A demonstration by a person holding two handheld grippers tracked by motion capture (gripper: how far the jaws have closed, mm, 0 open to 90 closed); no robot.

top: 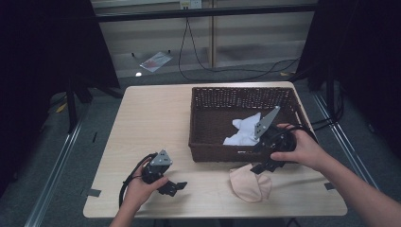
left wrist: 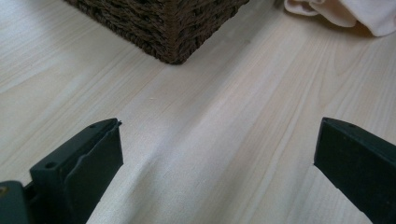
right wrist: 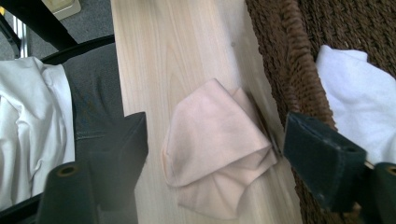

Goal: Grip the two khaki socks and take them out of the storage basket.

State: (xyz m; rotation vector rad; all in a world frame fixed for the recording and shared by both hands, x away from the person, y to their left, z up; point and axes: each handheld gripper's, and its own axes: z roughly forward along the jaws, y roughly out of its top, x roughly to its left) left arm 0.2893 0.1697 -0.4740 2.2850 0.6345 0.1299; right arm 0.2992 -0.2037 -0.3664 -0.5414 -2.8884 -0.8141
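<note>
A dark brown wicker basket (top: 241, 89) stands on the right half of the light wooden table (top: 151, 123). A crumpled white cloth (top: 243, 130) lies inside it. A pale pink cloth (top: 250, 184) lies bunched on the table just in front of the basket's near wall. My right gripper (top: 265, 166) hangs over that cloth beside the basket wall (right wrist: 275, 60). Its jaws stand open, with the pink cloth (right wrist: 210, 121) below them and untouched and the white cloth (right wrist: 359, 102) past the rim. My left gripper (top: 177, 186) rests open near the front left, nothing between its jaws (left wrist: 219, 149).
The basket's near left corner (left wrist: 173, 28) is ahead of the left gripper, with the pink cloth (left wrist: 350, 11) beyond it. Bare tabletop runs left of the basket. The person's white shirt (right wrist: 28, 126) is at the table's front edge. Cables lie on the floor (top: 198, 66) behind.
</note>
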